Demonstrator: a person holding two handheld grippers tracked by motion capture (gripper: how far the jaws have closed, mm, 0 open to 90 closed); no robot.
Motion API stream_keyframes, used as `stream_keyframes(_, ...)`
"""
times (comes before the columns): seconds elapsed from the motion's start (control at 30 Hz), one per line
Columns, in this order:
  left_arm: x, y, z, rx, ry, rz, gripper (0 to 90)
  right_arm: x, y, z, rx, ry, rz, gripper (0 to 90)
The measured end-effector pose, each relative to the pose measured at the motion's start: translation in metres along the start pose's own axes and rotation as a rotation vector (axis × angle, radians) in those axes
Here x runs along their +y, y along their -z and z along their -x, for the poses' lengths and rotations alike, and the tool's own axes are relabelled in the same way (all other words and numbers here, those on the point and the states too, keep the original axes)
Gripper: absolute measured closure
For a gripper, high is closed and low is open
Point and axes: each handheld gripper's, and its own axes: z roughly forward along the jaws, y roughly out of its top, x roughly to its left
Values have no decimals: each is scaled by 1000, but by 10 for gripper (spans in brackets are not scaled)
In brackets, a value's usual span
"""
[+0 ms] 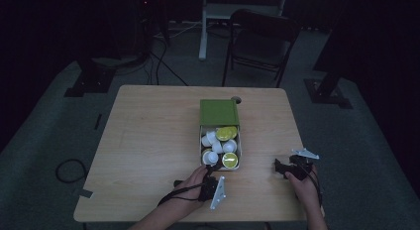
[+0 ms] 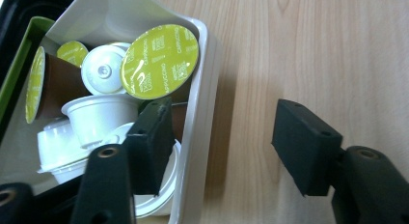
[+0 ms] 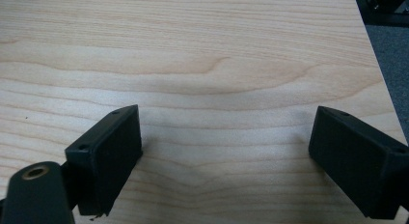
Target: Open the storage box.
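A: Item for entry: legible print, by carrier?

B: One carrier is recorded: the yellow-green foil lid (image 2: 159,61) of a capsule, seen at upper centre-left of the left gripper view. White lettering is printed on it in several blocks, running at a slant. "CAPPUCCINO" can be read along its lower and right edges; the smaller lines are too blurred to be made out.

A: Other foil lids?

B: White marks are seen on a smaller lid (image 2: 72,52) at upper left; nothing can be read there.
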Motion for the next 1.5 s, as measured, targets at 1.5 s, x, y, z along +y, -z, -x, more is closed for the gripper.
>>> stream_keyframes(1.5, -57, 43, -34, -91, 449, 66, 264, 0, 0, 0, 0, 0, 0, 109)
